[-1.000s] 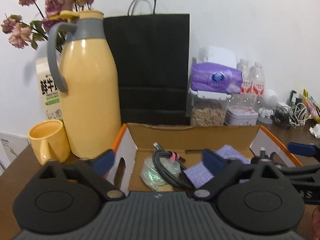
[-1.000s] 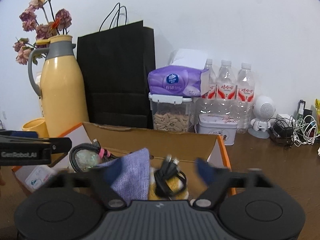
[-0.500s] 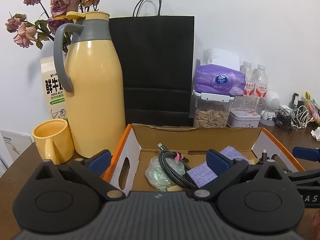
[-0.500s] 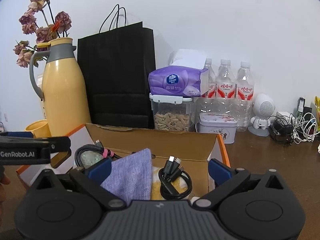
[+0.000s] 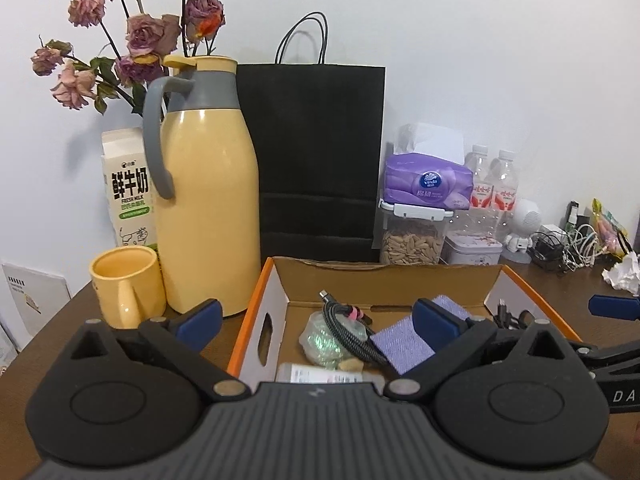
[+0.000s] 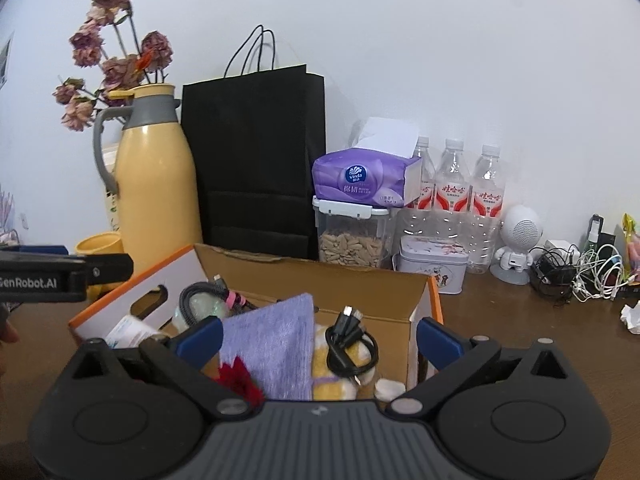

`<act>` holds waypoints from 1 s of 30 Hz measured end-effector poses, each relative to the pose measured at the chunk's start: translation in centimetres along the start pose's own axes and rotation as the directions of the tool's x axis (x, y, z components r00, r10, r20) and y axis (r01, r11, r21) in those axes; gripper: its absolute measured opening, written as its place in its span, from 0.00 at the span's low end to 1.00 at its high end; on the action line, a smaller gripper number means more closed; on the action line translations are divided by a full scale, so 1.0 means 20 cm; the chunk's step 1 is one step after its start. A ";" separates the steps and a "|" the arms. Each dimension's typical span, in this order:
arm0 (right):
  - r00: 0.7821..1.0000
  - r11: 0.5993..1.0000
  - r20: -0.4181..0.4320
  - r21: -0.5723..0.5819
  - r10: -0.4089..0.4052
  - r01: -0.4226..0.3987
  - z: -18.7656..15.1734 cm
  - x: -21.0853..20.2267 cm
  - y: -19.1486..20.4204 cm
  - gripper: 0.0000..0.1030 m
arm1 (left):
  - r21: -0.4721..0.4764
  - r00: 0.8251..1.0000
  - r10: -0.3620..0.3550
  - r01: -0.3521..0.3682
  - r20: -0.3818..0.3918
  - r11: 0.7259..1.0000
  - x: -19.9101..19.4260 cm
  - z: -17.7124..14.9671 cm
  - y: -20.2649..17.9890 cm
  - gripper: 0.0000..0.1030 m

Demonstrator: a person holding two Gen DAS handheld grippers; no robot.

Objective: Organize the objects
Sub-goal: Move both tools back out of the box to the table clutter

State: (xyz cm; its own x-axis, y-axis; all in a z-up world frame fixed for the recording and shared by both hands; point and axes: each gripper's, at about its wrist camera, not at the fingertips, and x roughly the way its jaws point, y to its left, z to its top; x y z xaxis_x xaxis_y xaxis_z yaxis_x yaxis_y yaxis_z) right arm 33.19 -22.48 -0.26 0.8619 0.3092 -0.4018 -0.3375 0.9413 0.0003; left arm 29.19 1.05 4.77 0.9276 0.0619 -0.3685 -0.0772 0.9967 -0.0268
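Compared with a second ago, both grippers have drawn back and risen from the cardboard box (image 5: 384,276): more of the dried roses (image 5: 140,36) and the wall shows above, and a white tube (image 5: 326,378) has come into sight at the box's near edge in the left wrist view. The right gripper's blue pads, blurred a second ago, are now sharp.

Left to right on the brown worktop (image 5: 48,336): one milk carton (image 5: 128,188), one yellow mug (image 5: 128,292), one yellow flask (image 5: 208,200) with a grey handle, one black paper bag (image 5: 320,152), one purple tissue pack (image 6: 364,178) atop one clear seed container (image 6: 352,236), one decorated tin (image 6: 432,264), three water bottles (image 6: 452,196), one small white robot figure (image 6: 516,244) and a tangle of chargers (image 6: 576,272).

The open box stands in front of the bag, just beside the flask. Inside lie one braided cable (image 5: 344,324) over a greenish bundle (image 5: 324,340), one lilac cloth (image 6: 272,344), one black coiled cable (image 6: 352,348) on a yellow soft item (image 6: 332,384) and one red flower (image 6: 236,380).

The left gripper (image 5: 316,318) hovers over the box's left end, jaws spread and empty. The right gripper (image 6: 318,334) hangs over the right end, jaws likewise spread wide, gripping nothing.
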 end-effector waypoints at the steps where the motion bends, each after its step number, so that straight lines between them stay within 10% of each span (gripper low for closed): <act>1: 1.000 1.000 -0.003 -0.011 0.001 -0.001 -0.01 -0.02 0.01 1.00 | 0.004 1.000 -0.002 0.002 0.000 1.000 -0.02 -0.01 0.00 1.00; 30: 0.984 0.997 -0.179 -0.070 0.009 -0.021 -0.53 -0.35 0.14 1.00 | 0.031 0.986 -0.053 0.059 -0.160 0.998 -0.33 -0.44 0.06 1.00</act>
State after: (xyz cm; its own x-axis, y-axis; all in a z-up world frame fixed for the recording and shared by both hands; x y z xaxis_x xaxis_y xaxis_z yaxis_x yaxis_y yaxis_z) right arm 22.27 -23.45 -7.10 0.7776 0.2882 -0.5589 -0.3816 0.9227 -0.0551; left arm 19.73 1.41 -1.07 0.8597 -0.0001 -0.5107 -0.0112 0.9998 -0.0191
